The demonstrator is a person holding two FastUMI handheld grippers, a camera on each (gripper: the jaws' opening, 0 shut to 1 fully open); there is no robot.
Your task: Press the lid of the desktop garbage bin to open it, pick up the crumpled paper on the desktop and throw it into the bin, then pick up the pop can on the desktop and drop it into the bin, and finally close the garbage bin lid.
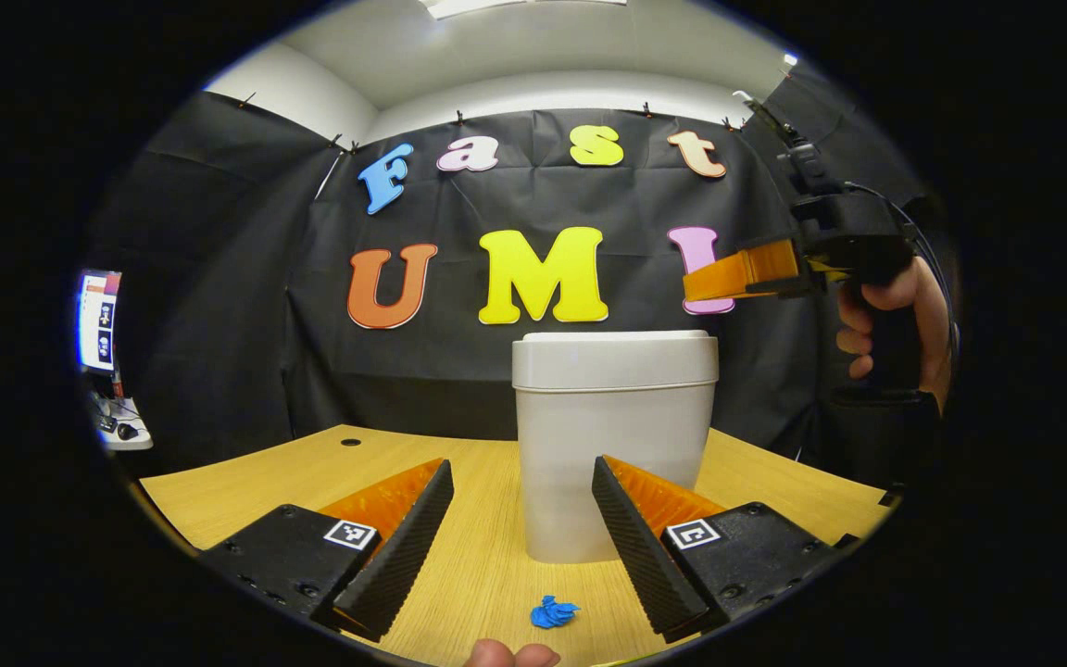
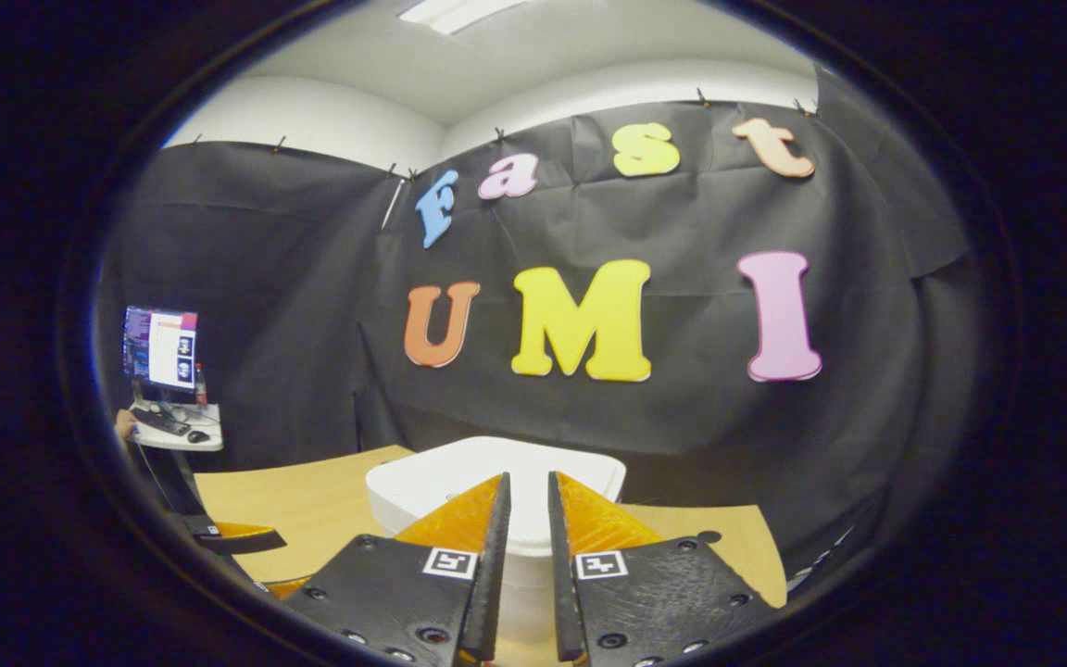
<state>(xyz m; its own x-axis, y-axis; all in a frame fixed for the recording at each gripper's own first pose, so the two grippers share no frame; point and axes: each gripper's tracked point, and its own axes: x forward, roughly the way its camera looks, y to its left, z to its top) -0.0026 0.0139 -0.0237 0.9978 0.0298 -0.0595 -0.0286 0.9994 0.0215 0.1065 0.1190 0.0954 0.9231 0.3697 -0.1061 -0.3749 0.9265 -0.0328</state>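
Your right hand-held gripper (image 2: 524, 519), fingers nearly together and empty, hovers above the white plastic bin's lid (image 2: 445, 482); press its stiff, smooth centre. Left hand-held gripper (image 1: 520, 519) open before the bin; blue paper wad (image 1: 553, 611) light, soft.

left gripper (image 1: 520, 519) – black screwed mounts, square tags; right gripper (image 2: 524, 556) – same | black handle, cable
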